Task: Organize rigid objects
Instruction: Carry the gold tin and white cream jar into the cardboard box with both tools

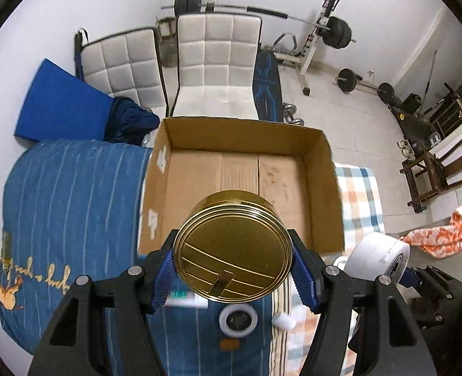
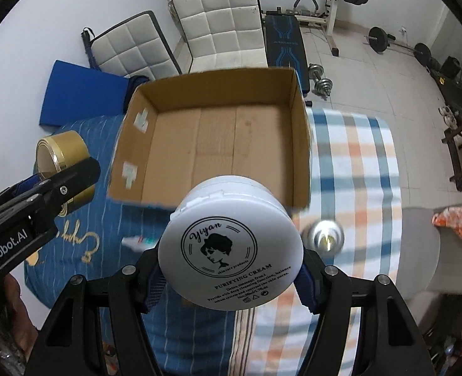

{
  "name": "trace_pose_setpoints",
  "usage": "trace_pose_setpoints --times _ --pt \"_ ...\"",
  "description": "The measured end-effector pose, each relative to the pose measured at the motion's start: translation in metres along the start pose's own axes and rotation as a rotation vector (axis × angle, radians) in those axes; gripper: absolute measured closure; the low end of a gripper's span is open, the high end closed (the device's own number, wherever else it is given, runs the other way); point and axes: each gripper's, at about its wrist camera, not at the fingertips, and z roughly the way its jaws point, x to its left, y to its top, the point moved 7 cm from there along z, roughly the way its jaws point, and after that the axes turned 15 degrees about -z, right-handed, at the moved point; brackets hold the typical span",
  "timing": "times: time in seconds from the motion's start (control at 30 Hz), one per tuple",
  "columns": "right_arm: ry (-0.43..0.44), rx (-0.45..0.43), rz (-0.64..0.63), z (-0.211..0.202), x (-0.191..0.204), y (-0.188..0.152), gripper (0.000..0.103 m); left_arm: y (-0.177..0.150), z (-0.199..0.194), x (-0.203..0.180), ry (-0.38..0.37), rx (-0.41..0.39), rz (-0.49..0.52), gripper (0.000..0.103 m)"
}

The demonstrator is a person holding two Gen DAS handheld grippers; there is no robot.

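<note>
The left gripper (image 1: pixel 232 277) holds a round gold tin (image 1: pixel 233 246) between its blue-padded fingers (image 1: pixel 306 277), which press on opposite sides of the tin's rim at about half spread. The tin is tilted, one flat ribbed face turned back toward the camera, its short axis running roughly along the fingers and down toward the cardboard box (image 1: pixel 331 188). The tin hangs in the air above the near edge of the box. The right gripper (image 2: pixel 231 277) clamps a white cream jar (image 2: pixel 231 244) the same way, fingers (image 2: pixel 307 285) bearing on either side of the lid at a similar spread. The jar's printed lid faces the camera and its body points away and down toward the box (image 2: pixel 301 144), over the near wall. The box lies open-topped on a bed, partly on a blue striped cover (image 1: pixel 74 194) and partly on a checked blanket (image 2: pixel 356 169). A silver can (image 2: pixel 325 238) rests on the blanket just beside the jar.
</note>
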Motion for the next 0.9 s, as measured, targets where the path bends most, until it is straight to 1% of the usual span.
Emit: trace_pose_setpoints --times 0.1,0.27,0.33,0.4,0.47,0.57,0.67,0.77,0.9 --pt "-0.007 0.013 -0.012 0.023 -0.012 0.035 0.033 0.027 0.034 -0.004 -0.002 0.046 -0.017 0.04" --pt "-0.007 0.056 -0.014 0.084 -0.033 0.089 0.033 0.063 0.103 -0.006 0.003 0.151 -0.05 0.04" --pt "0.001 0.079 -0.009 0.108 -0.04 0.105 0.033 0.074 0.138 -0.004 0.005 0.21 -0.072 0.04" --pt "0.004 0.106 -0.006 0.131 -0.046 0.118 0.033 0.079 0.163 -0.004 0.011 0.253 -0.082 0.04" --pt "0.01 0.139 -0.004 0.157 -0.051 0.131 0.033 0.084 0.184 -0.004 0.025 0.279 -0.085 0.04" --pt "0.008 0.174 -0.011 0.186 -0.056 0.139 0.033 0.087 0.212 -0.005 0.034 0.32 -0.087 0.04" --pt "0.006 0.201 -0.019 0.207 -0.058 0.141 0.033 0.087 0.239 -0.009 0.02 0.388 -0.1 0.04" --pt "0.01 0.232 -0.03 0.227 -0.062 0.144 0.033 0.088 0.253 -0.01 0.017 0.426 -0.107 0.04" --pt "0.002 0.257 -0.036 0.243 -0.065 0.145 0.033 0.09 0.272 -0.017 0.001 0.478 -0.118 0.04"
